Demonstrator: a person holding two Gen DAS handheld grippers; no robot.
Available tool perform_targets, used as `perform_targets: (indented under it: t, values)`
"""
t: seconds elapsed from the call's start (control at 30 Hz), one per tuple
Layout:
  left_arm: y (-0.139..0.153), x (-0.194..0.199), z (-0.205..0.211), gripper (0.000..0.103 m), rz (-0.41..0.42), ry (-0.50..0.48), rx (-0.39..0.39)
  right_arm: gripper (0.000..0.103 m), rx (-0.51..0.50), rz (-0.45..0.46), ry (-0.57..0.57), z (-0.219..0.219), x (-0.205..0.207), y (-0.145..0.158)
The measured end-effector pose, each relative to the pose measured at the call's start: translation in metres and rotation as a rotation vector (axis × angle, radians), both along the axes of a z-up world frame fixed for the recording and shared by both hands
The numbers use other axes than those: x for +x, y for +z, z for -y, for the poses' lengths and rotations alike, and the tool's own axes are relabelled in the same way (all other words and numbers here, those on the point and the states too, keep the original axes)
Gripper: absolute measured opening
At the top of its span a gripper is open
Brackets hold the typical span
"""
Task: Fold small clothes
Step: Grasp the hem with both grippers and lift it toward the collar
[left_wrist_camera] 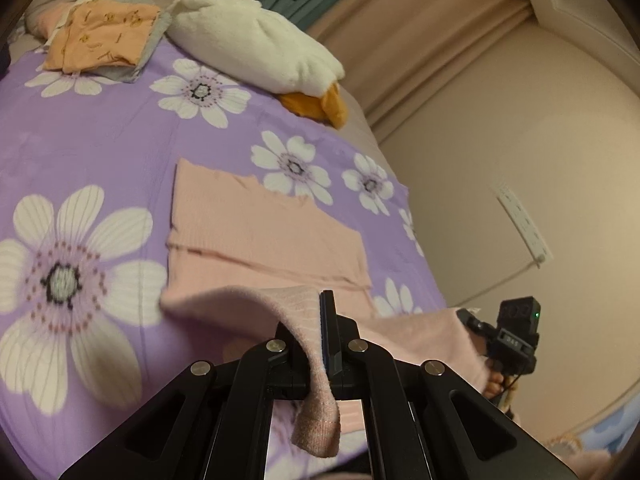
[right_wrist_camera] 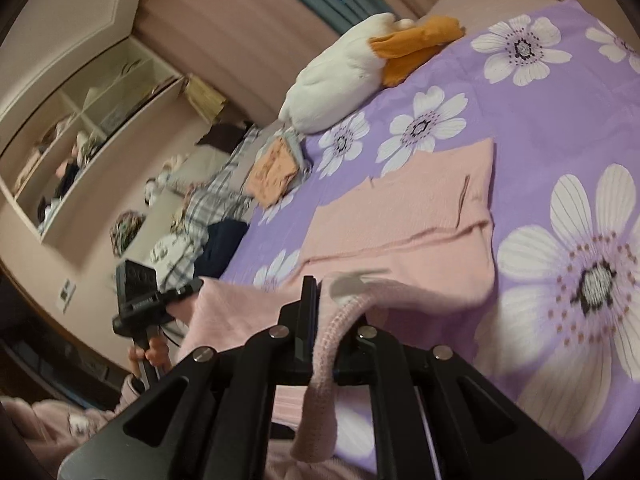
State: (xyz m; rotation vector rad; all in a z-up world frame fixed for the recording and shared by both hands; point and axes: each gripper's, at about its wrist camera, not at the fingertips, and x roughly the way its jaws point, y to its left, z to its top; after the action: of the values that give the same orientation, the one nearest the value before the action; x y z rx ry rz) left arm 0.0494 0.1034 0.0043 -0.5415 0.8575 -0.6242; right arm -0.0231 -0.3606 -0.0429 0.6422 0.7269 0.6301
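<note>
- Item: pink knit garment (left_wrist_camera: 260, 236), lying on the bed's purple flowered cover (left_wrist_camera: 100, 140), partly folded, its far portion flat and its near hem being lifted.
- Left gripper (left_wrist_camera: 326, 332): jaws clenched on one near corner of the hem, the ribbed edge draping down between them.
- Right gripper (right_wrist_camera: 316, 316): jaws pinching the other near corner, the ribbed band hanging over the grip; closure looking tight, though motion blur is softening the view.
- Orientation: long axis is running away from the person, toward the white plush duck (left_wrist_camera: 256, 48); lifted hem facing the person, far edge pointing to the folded orange stack (left_wrist_camera: 100, 40).
- Handling advice, as a judgement: the corners are wanting equal height and an even spread, so the hem is travelling taut and landing square on the far edge; loosening only once the cloth is resting flat.
- Risk: uneven lift is likely skewing the crease.
</note>
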Motion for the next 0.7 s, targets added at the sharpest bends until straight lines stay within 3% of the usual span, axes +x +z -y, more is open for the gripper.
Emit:
perform_targets:
  t: [0.33,0.7]
  values:
    - [-0.027,0.094,-0.010,0.000,-0.086,0.108,-0.026,0.008,0.009,-0.058,-0.078,0.012,0.100,-0.007]
    - [-0.077,0.167,0.000,0.000,-0.225,0.134,0.006,0.008,0.009,-0.208,-0.127,0.020,0.182,-0.052]
